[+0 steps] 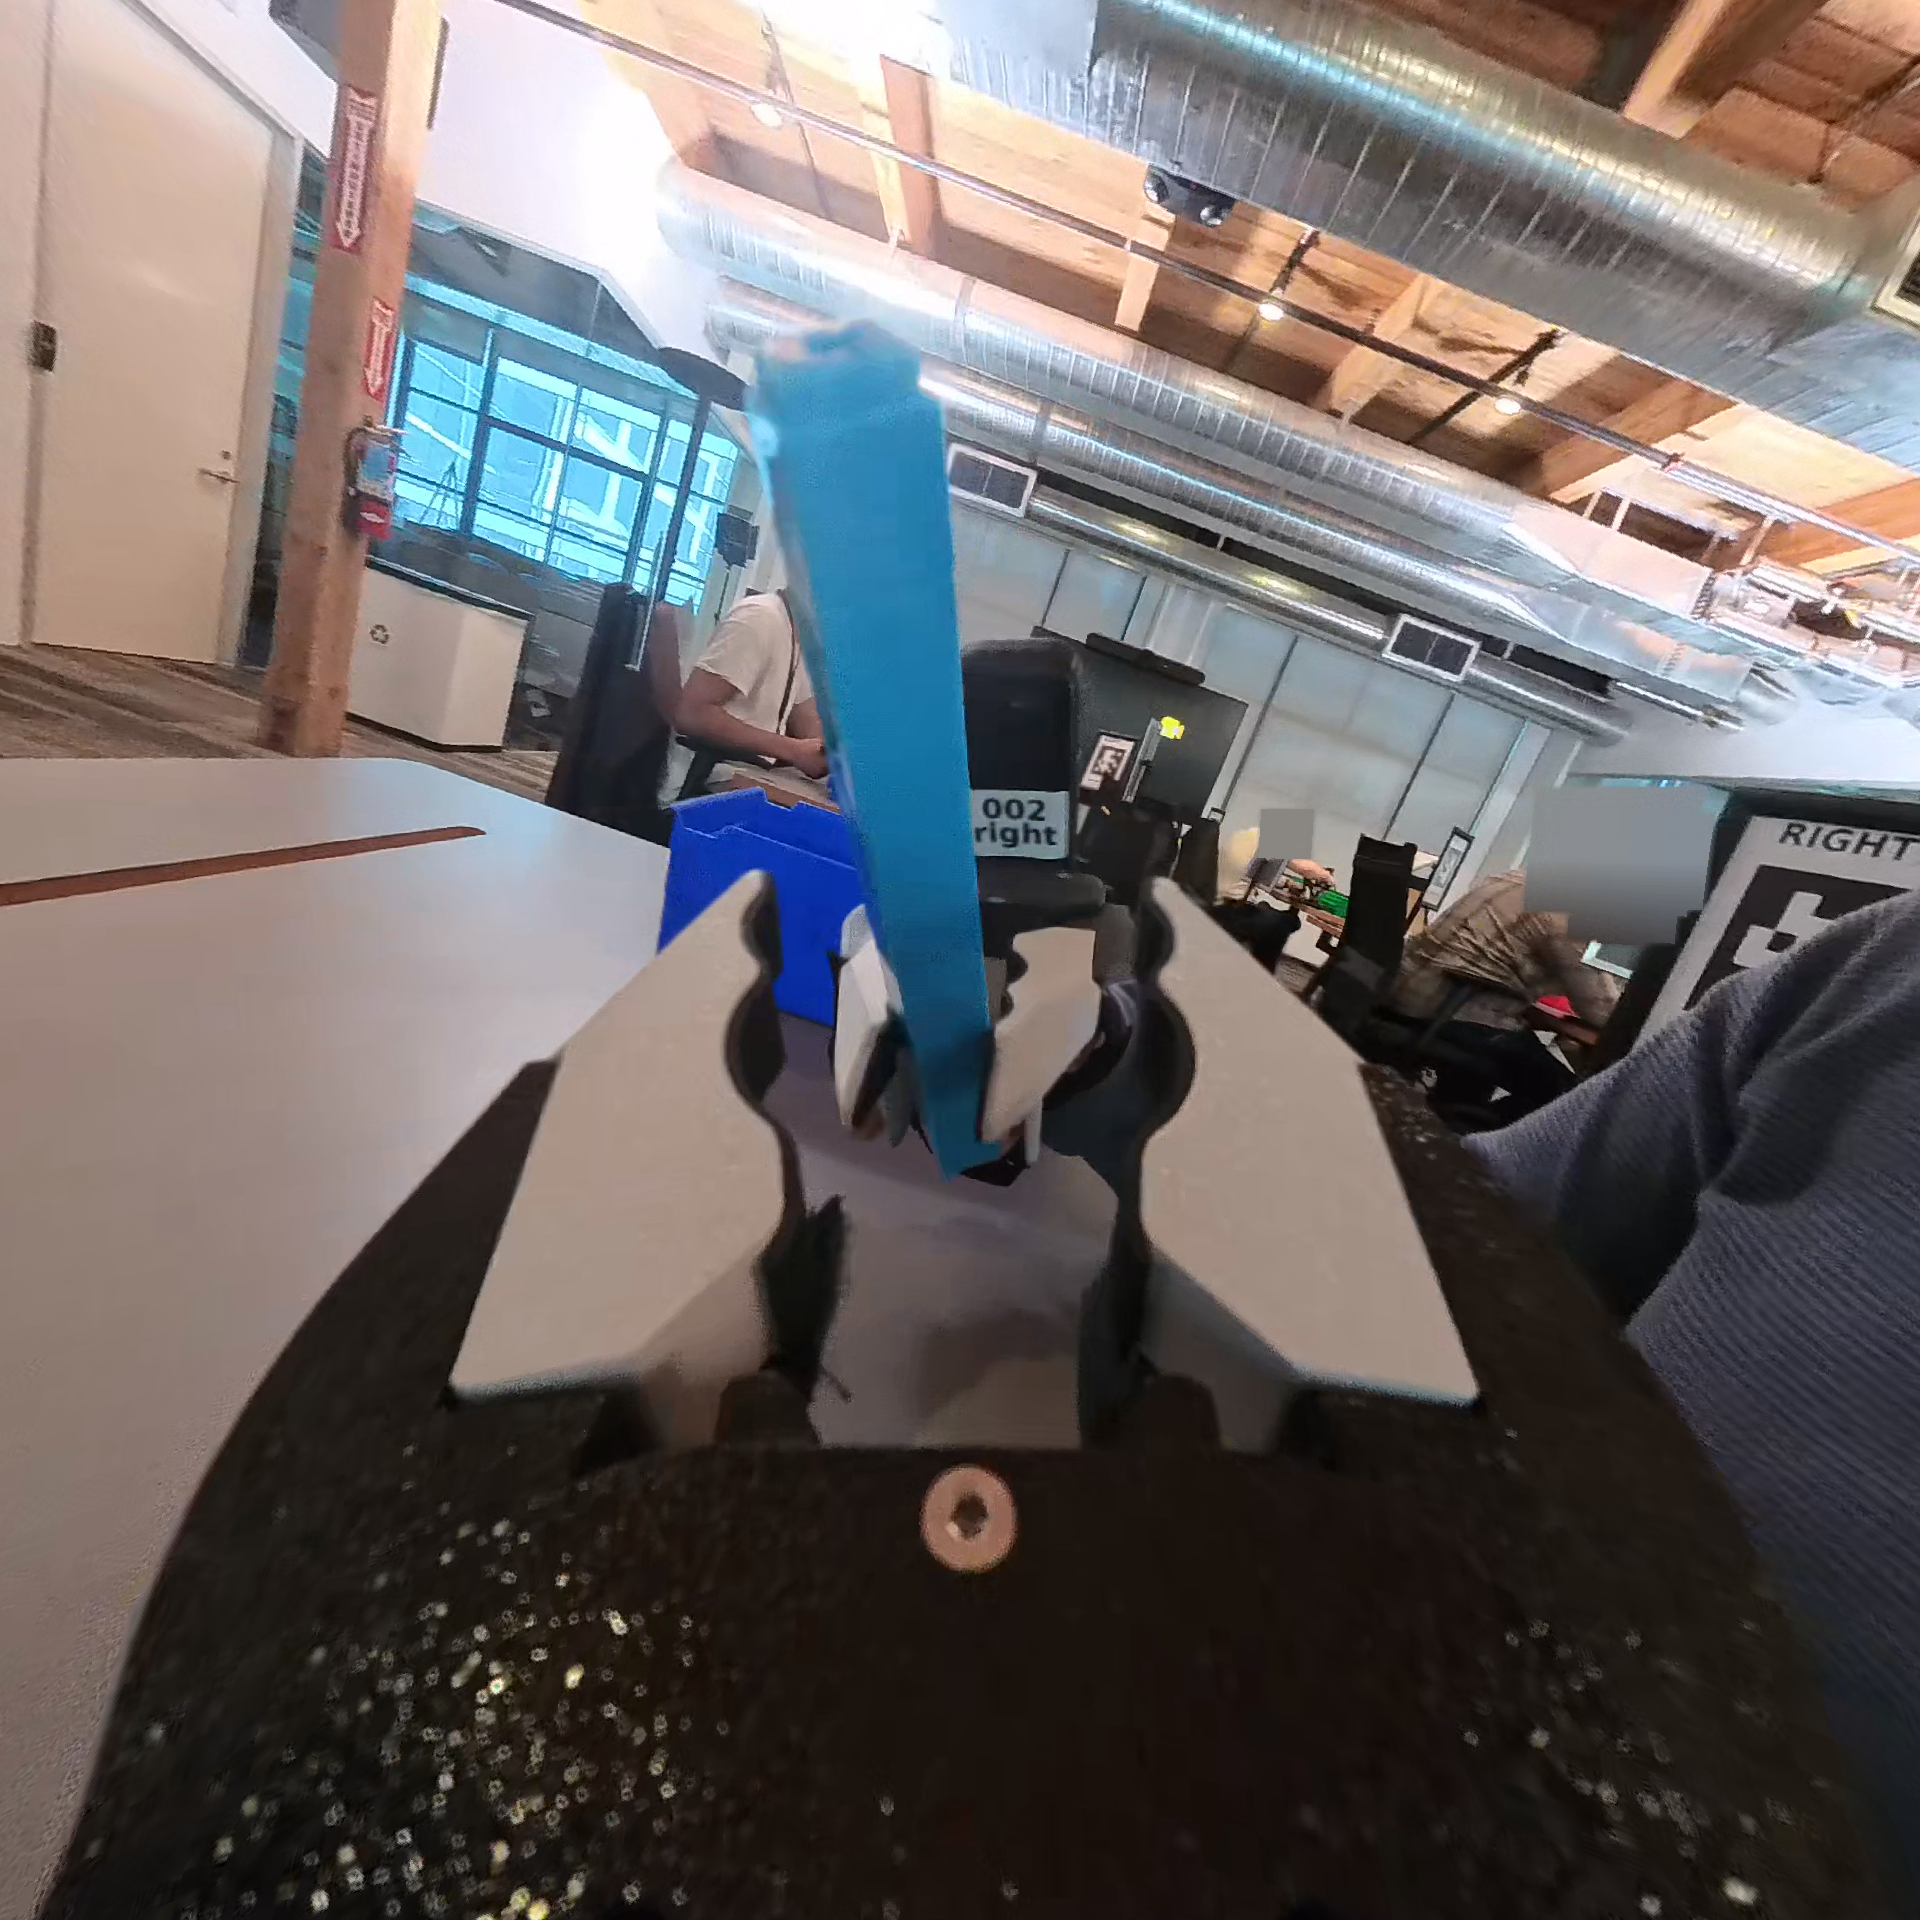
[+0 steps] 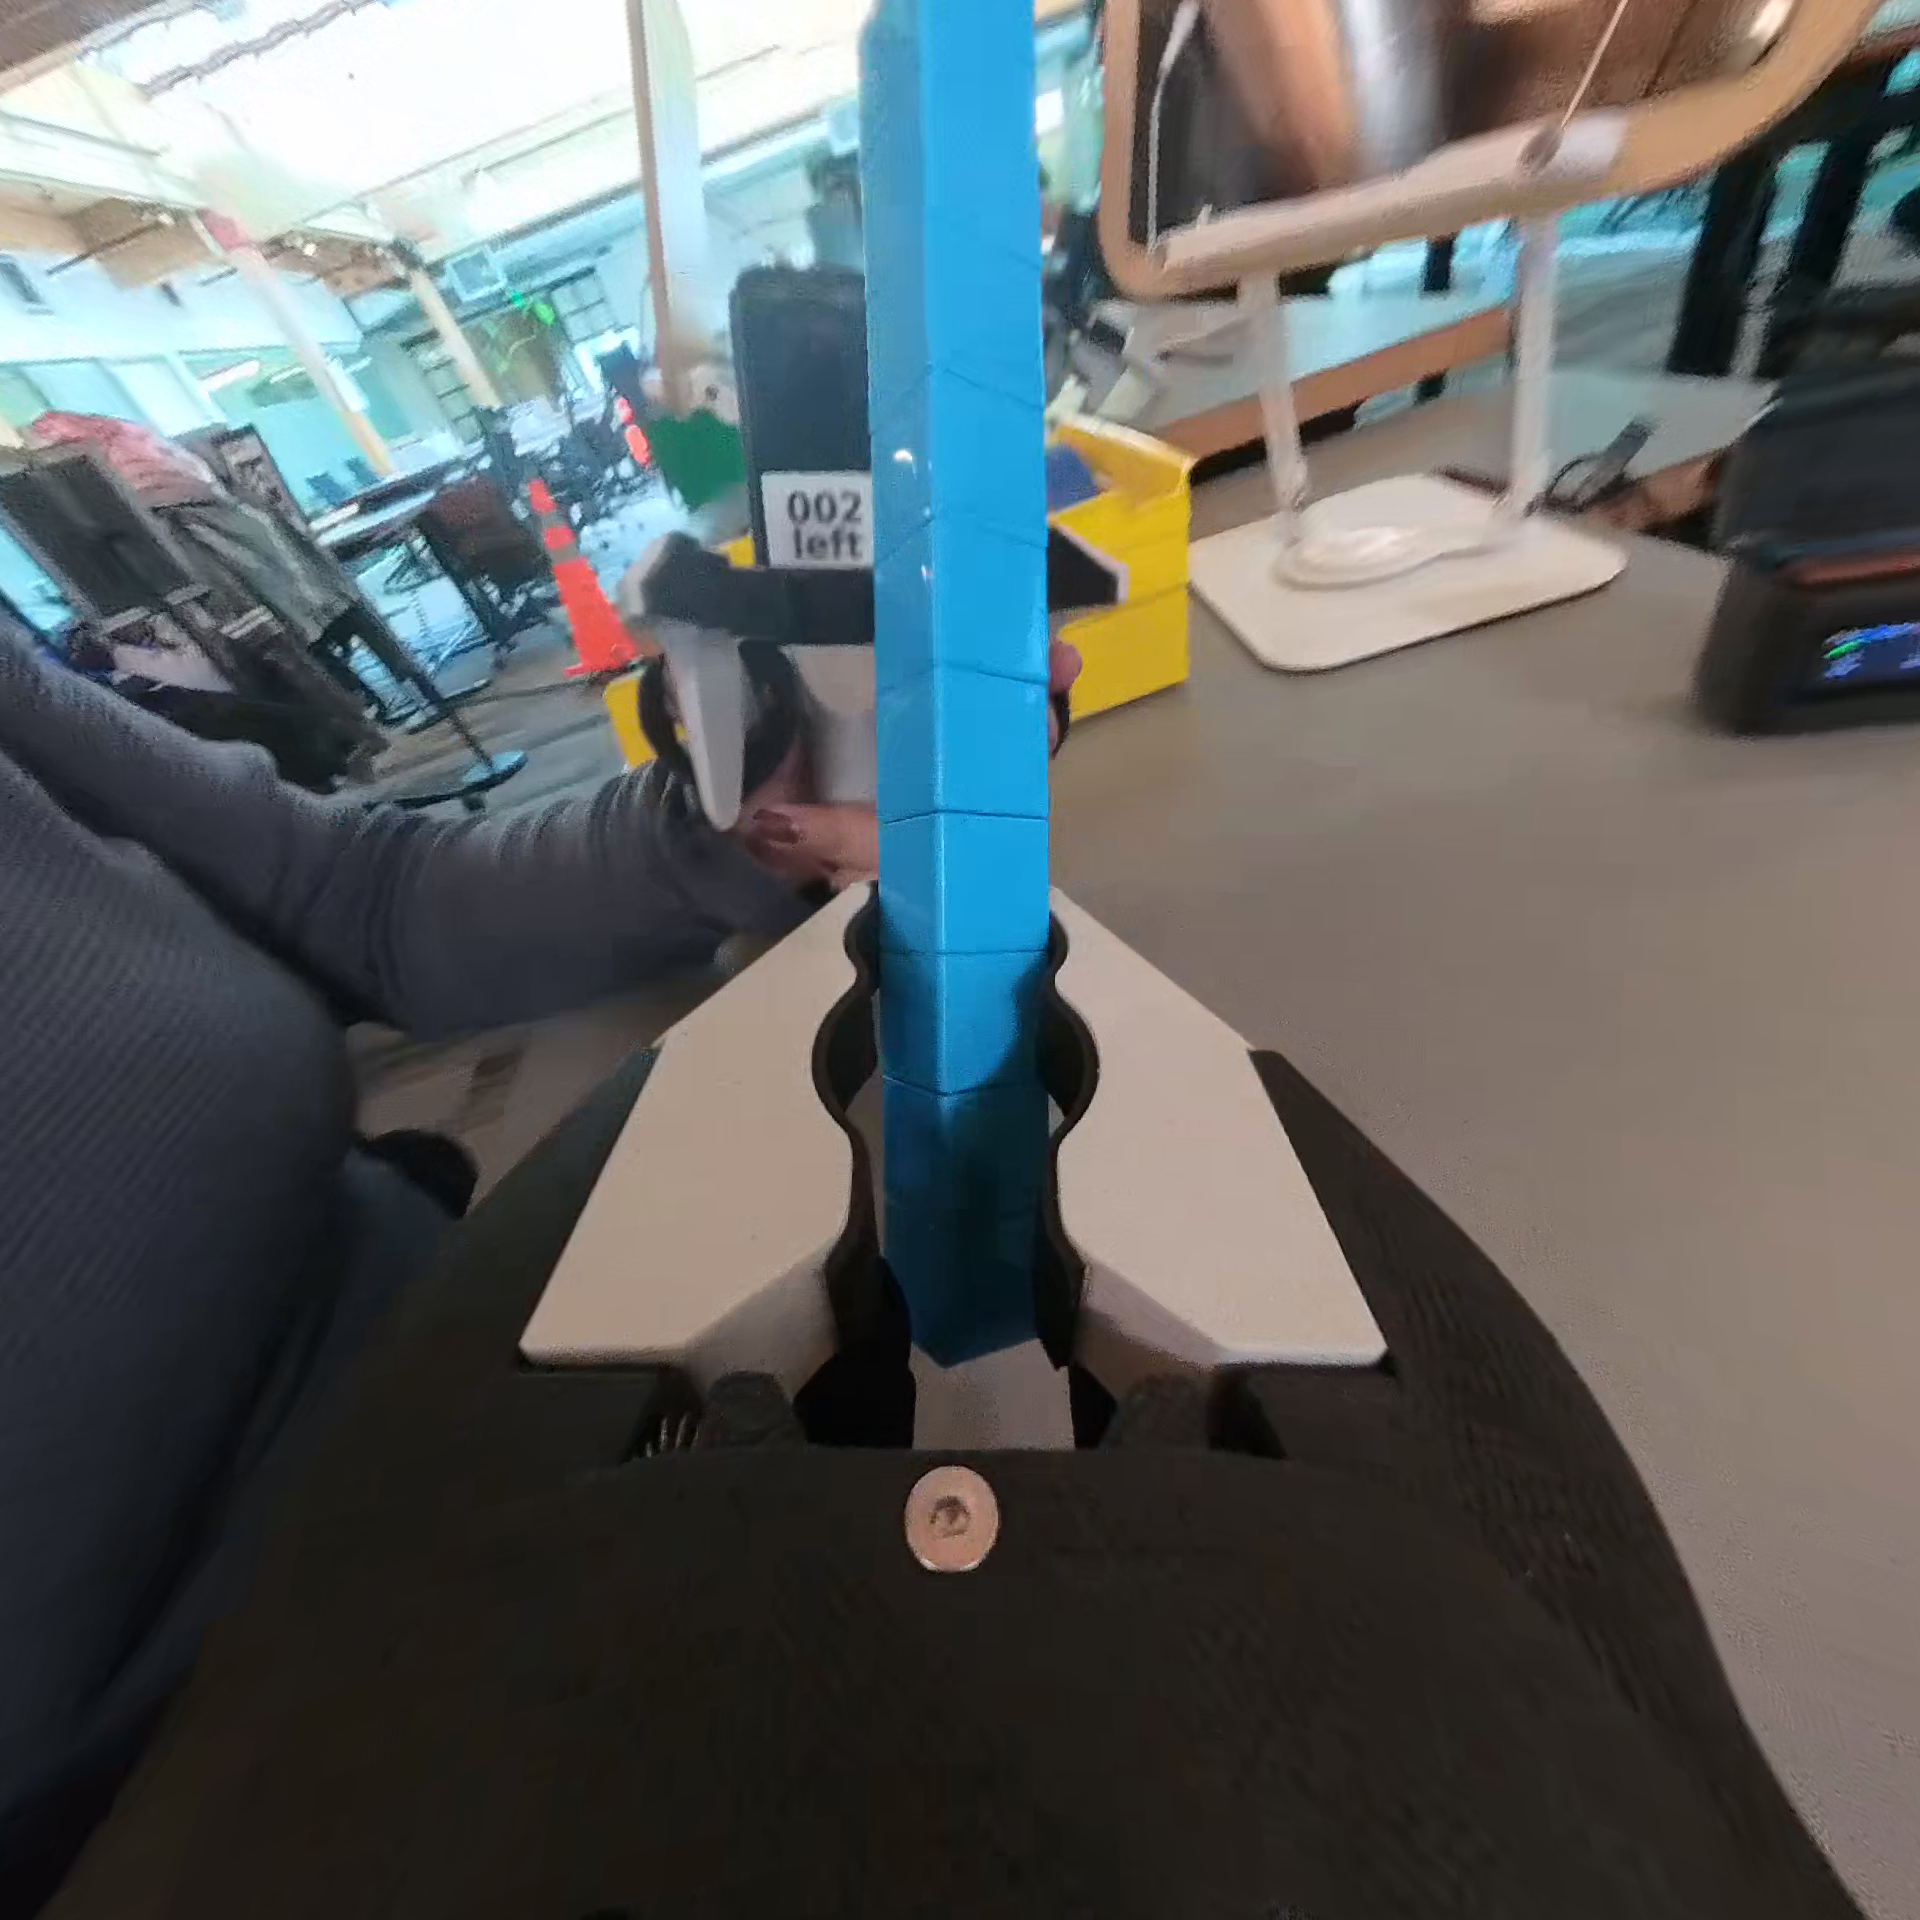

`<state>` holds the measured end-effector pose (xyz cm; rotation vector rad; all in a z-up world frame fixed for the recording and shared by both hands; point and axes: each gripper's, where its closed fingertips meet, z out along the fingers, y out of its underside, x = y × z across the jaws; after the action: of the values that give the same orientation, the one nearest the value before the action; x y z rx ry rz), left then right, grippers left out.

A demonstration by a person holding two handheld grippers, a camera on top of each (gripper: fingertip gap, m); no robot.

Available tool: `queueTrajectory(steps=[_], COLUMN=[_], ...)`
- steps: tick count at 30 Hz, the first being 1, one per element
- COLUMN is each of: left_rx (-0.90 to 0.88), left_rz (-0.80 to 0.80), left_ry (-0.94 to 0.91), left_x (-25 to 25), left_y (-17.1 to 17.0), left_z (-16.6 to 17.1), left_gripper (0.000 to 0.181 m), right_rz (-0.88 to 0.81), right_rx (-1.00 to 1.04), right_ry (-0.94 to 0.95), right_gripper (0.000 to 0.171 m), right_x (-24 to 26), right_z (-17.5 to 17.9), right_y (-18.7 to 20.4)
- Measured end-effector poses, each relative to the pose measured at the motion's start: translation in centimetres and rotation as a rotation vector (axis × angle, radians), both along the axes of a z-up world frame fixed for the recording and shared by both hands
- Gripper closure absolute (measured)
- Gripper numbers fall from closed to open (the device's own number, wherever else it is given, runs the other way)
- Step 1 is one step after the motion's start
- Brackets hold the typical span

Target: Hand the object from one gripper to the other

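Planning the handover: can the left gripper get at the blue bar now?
Probably yes: the left gripper is open and faces the blue bar, whose upper length is bare; the right gripper clamps only its lower end.

blue segmented bar (image 2: 956, 582), yellow bin (image 2: 1127, 582)

Bright daylight, blurred fisheye edges

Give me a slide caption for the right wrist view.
Right gripper clamps an upright blue segmented bar, with the open left gripper waiting behind it.
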<state>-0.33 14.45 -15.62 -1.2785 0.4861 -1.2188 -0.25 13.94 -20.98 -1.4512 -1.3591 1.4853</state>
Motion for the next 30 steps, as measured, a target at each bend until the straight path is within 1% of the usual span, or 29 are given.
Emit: queueTrajectory(steps=[4,6,7,9,10,11,12,14,15,16,18,19,21,23,24,25,26,28,30], left_rx=[-0.008,-0.033,-0.051,-0.077,-0.098,-0.122,-0.145,-0.193,-0.215,-0.236,-0.276,-0.292,-0.32,-0.348,-0.363,-0.373,-0.375,-0.381,-0.365], left_rz=[-0.059,-0.061,-0.042,0.046,0.088,0.114,0.119,0.076,0.05,0.029,0.003,-0.013,-0.061,-0.101,-0.112,-0.112,-0.117,-0.119,-0.094], left_ry=[-0.009,-0.033,-0.05,-0.111,-0.156,-0.214,-0.28,-0.405,-0.454,-0.491,-0.534,-0.55,-0.587,-0.627,-0.637,-0.634,-0.635,-0.633,-0.619], left_x=[0.3,-0.2,-0.6,-2.2,-3.1,-3.9,-4.6,-5.2,-5.3,-5.3,-5.3,-5.2,-5.1,-5.0,-5.0,-4.8,-4.8,-4.7,-4.8], left_y=[-0.5,-0.1,0.3,1.5,2.1,2.5,2.8,2.9,2.9,3.0,3.1,3.1,3.0,3.0,3.0,3.1,3.1,3.1,3.1], left_z=[-0.4,-0.4,-0.5,-0.4,-0.3,-0.2,-0.1,0.2,0.2,0.2,0.0,-0.1,0.0,0.1,0.0,-0.1,-0.2,-0.2,-0.1], left_gripper=[0.152,0.156,0.156,0.157,0.157,0.157,0.157,0.157,0.157,0.157,0.157,0.157,0.157,0.158,0.157,0.158,0.158,0.158,0.156], right_rz=[0.092,0.071,0.02,-0.171,-0.272,-0.358,-0.418,-0.491,-0.504,-0.508,-0.51,-0.519,-0.551,-0.571,-0.58,-0.584,-0.58,-0.574,-0.564], right_rx=[0.0,0.037,0.068,0.215,0.367,0.572,0.804,1.249,1.429,1.575,1.763,1.819,1.914,1.971,1.985,1.999,2.014,2.021,1.962], right_ry=[-0.056,-0.034,-0.004,0.066,0.082,0.094,0.103,0.102,0.097,0.092,0.091,0.075,0.024,-0.004,-0.001,0.009,0.016,0.017,0.024], right_gripper=[0.147,0.146,0.143,0.081,0.066,0.063,0.065,0.083,0.093,0.101,0.11,0.113,0.112,0.113,0.119,0.139,0.147,0.148,0.148], right_x=[-0.5,-0.9,-1.2,-1.8,-1.7,-1.3,-1.0,-0.9,-1.1,-1.3,-1.7,-1.8,-1.5,-1.1,-1.0,-1.0,-0.9,-0.9,-0.9], right_z=[-1.2,-1.1,-0.7,0.8,1.4,2.1,2.6,3.2,3.1,2.9,2.6,2.5,2.5,2.7,2.8,3.0,3.0,3.1,3.0], right_y=[-1.8,-1.7,-1.0,1.3,2.3,2.9,3.0,2.2,1.6,1.1,0.5,0.6,1.5,2.0,1.9,1.8,1.5,1.4,1.5])
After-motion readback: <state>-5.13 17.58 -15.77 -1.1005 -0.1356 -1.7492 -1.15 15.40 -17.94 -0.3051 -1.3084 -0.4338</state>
